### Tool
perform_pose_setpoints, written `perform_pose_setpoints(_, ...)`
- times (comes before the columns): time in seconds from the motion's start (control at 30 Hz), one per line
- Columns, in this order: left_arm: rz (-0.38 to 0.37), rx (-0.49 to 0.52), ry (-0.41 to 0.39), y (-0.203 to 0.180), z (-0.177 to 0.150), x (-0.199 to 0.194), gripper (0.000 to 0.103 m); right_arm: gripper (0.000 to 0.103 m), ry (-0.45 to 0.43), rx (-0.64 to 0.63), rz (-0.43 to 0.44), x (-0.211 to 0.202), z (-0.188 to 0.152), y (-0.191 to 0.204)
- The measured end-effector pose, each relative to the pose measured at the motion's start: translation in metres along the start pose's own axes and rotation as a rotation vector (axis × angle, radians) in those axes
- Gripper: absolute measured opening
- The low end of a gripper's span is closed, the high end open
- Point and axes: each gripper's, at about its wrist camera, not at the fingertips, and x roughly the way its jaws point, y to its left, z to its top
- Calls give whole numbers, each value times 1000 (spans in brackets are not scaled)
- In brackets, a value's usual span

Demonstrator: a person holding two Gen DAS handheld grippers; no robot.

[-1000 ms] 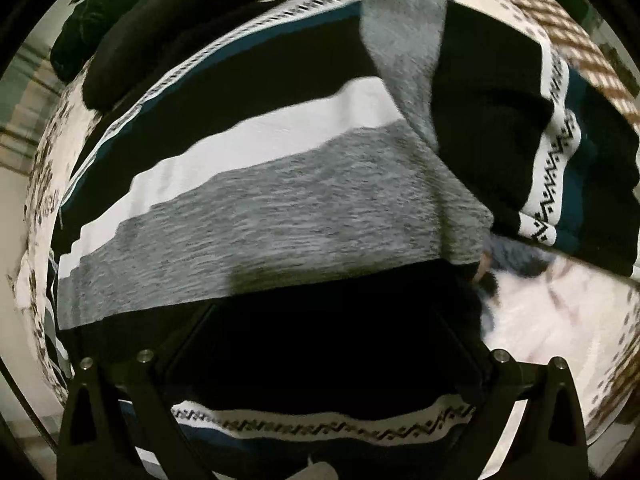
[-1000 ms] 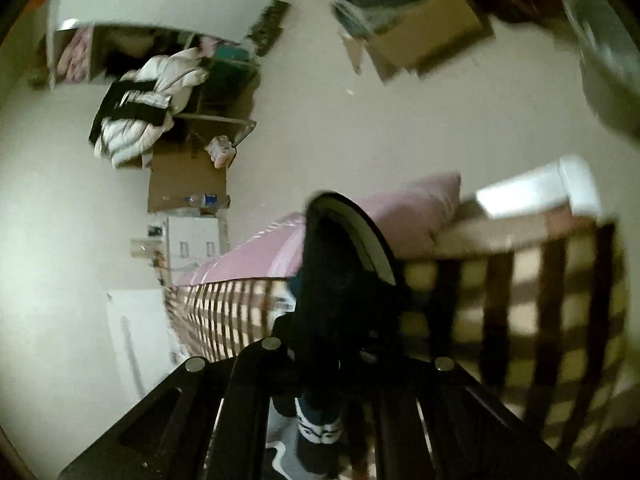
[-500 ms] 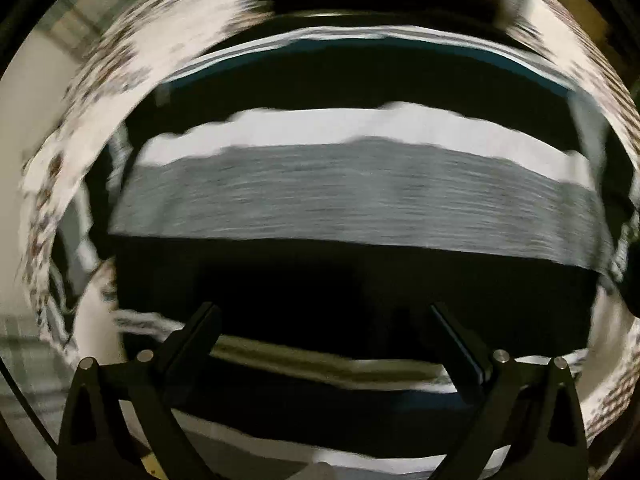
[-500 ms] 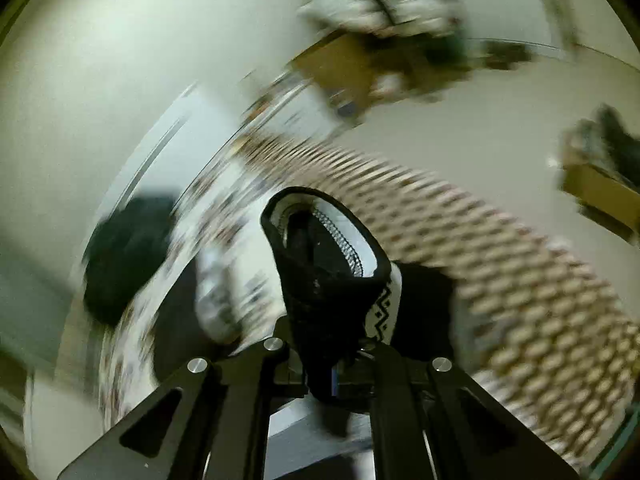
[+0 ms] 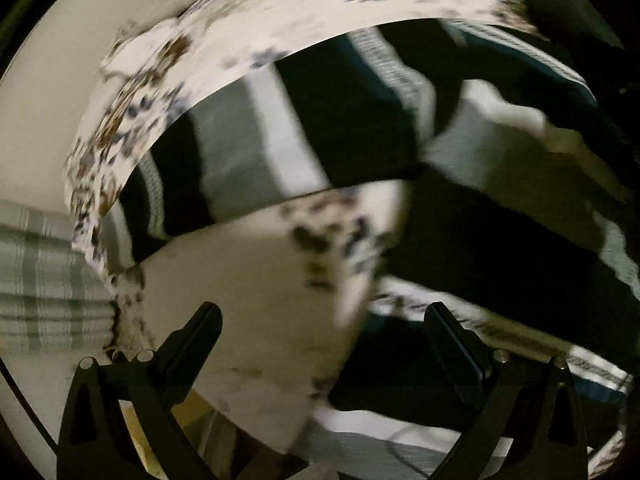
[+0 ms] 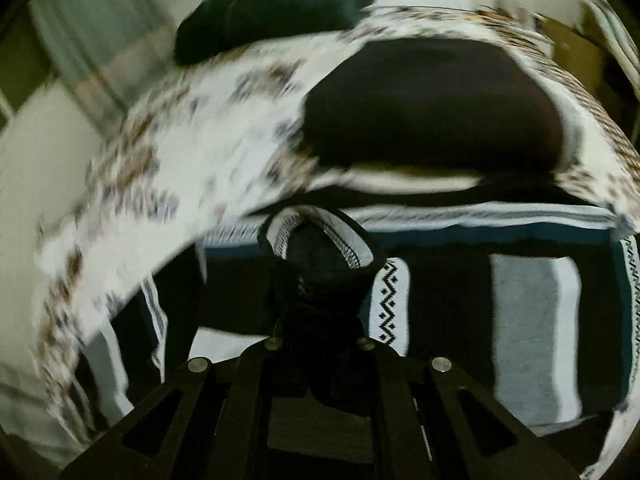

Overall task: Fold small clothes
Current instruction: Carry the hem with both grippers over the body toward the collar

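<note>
**Two grippers, one sweater: carry the pinched edge across**

Two grippers work over a striped sweater [image 6: 532,320] spread on a flower-print sheet [image 6: 192,160]. The right gripper [image 6: 320,344] is clenched on a bunched fold of the sweater's patterned edge [image 6: 320,264], which stands up as a dark loop directly ahead of its jaws. The left gripper [image 5: 320,340] has its jaws spread wide with nothing pinched; bare sheet [image 5: 260,288] lies between them, and the sweater's black, grey and white bands [image 5: 256,136] run beyond and off to the right of them.

My judgement is that the step in hand is bringing the held edge over the body of the garment. To do it well, keep the right jaws tight until the fold lies flat, lay it so its edge lines up with the stripes below, and bring the free left gripper onto the cloth to pin the crease before releasing.

Both views are heavily blurred. How much cloth the right jaws hold is hidden by the bunch itself. The sweater's full outline is cut off in both views, so which part is folded cannot be told. A dark heap [image 6: 276,8] far beyond the right jaws is too smeared to identify.
</note>
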Motion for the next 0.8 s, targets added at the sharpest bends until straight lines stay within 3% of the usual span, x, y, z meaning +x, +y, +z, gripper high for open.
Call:
perform_pose_setpoints(0.03, 4, -9, 7, 7, 0, 3, 103, 7, 41, -28, -8, 13, -8, 17)
perform_pose_setpoints(0.1, 6, -24, 18, 16, -3, 7, 103, 8, 116, -45, 3, 36, -15, 14)
perform_pose_setpoints(0.17, 0, -37, 20, 25, -2, 8, 103, 24, 213, -47, 67, 52, -23, 11)
perform_pose_setpoints(0.2, -7, -47, 18, 27, -1, 7, 103, 34, 250, -29, 147, 51, -26, 6)
perform_pose_setpoints(0.23, -16, -56, 18, 27, -1, 5, 103, 53, 275, 3, 237, 47, -28, -1)
perform_pose_setpoints(0.27, -30, -66, 17, 28, 1, 2, 103, 63, 294, 66, 354, 42, -33, -12)
perform_pose_setpoints(0.33, -64, -86, 2, 24, 8, -7, 103, 71, 288, 203, 488, 24, -40, -43)
perform_pose_setpoints(0.4, -94, -88, -21, 17, 18, -13, 103, 74, 263, 293, 454, 3, -47, -81)
perform_pose_setpoints(0.6, -203, -35, -89, -37, 69, -25, 103, 74, 205, 425, 180, -49, -79, -190)
perform_pose_setpoints(0.67, -237, -8, -113, -62, 86, -24, 103, 74, 201, 465, 120, -56, -89, -212)
perform_pose_setpoints(0.8, -221, 62, -110, -102, 103, -6, 97, 74, 176, 506, -3, -63, -103, -242)
